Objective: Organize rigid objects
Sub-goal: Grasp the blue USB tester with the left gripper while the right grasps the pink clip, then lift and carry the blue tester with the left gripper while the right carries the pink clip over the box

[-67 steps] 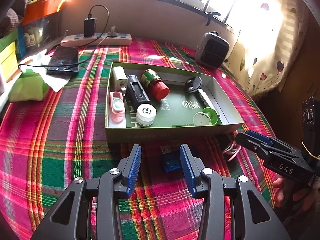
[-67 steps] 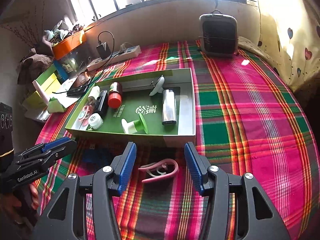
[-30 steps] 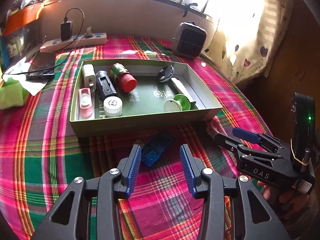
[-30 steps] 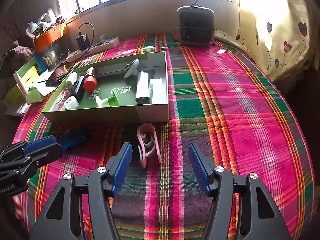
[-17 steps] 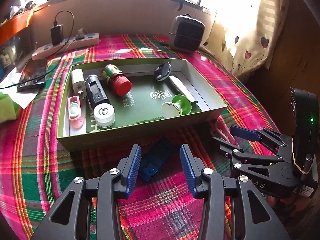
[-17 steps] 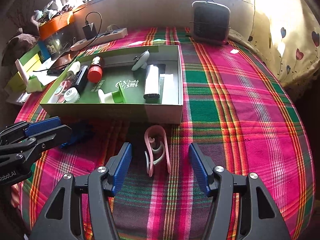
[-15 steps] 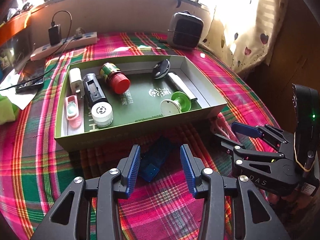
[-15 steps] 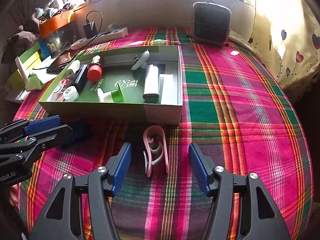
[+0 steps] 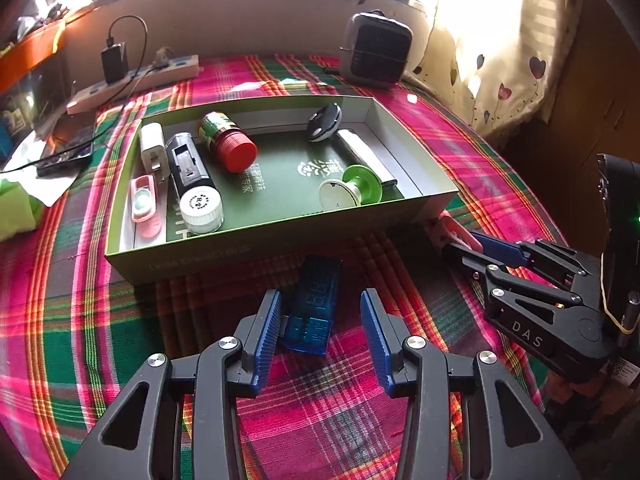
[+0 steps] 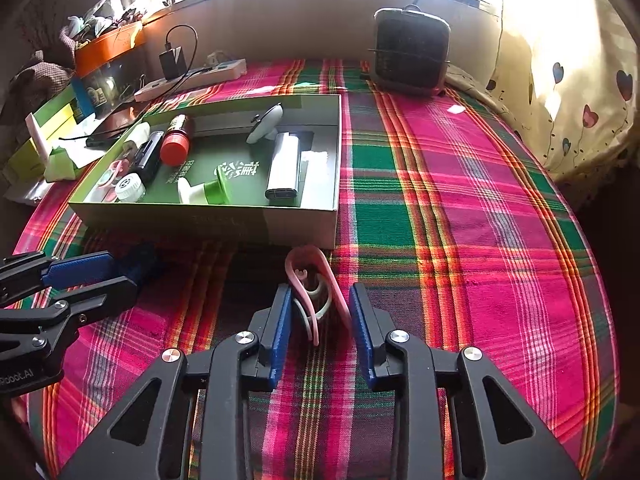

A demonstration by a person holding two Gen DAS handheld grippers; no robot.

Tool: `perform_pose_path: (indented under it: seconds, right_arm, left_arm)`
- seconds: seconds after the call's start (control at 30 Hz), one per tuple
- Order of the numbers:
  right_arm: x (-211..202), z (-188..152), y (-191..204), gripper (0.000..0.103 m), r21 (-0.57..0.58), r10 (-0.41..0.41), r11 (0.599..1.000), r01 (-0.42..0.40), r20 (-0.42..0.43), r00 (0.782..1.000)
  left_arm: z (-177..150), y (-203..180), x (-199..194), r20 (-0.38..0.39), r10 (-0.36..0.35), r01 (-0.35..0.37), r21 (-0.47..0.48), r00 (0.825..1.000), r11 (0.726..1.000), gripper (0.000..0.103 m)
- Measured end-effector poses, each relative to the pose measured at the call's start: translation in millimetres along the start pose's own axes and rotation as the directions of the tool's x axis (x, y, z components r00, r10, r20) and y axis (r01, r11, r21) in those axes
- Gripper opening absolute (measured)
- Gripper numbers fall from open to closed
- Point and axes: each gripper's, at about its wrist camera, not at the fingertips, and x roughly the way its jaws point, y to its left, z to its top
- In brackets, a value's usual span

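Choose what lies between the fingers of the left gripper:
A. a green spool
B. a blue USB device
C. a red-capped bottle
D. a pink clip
B: the left wrist view shows the blue USB device on the cloth between the left gripper's open fingers, in front of the box.

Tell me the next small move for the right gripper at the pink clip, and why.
Probably finish the squeeze, then lift. The right gripper is closing, its jaws flanking the pink clip on the plaid cloth just outside the green box, where the other items lie.
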Motion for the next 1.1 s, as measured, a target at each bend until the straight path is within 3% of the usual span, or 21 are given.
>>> perform_pose_path:
  seconds: [0.4, 0.53, 0.77, 1.1]
  right_arm:
    - [-0.7, -0.8, -3.9, 0.03, 0.014, 0.033, 0.999, -0.033, 0.006, 0.999]
    - [-0.8, -1.3, -5.8, 0.03, 0.022, 0.045, 0.999, -0.045, 0.008, 0.999]
    - [-1.0, -1.9, -7.5, 0.03, 0.028, 0.058, 0.998, -0.059, 0.012, 0.998]
    - [-1.0, -1.7, -9.3, 0.03, 0.035, 0.069, 0.997, -0.07, 0.014, 0.998]
  left_arm:
    - [0.4, -7.1, 10.5, 0.0, 0.094, -0.094, 0.056, 0.996, 0.994, 0.04]
    - [2.2, -7.8, 11.6, 0.002, 0.103, -0.103, 0.055, 0.995, 0.993, 0.037]
    - [3.3, -13.6, 13.1, 0.005, 0.108, -0.108, 0.072, 0.994, 0.992, 0.021]
    - [3.4, -13.0, 13.1, 0.007, 0.099, -0.099, 0.055, 0.995, 0.994, 0.021]
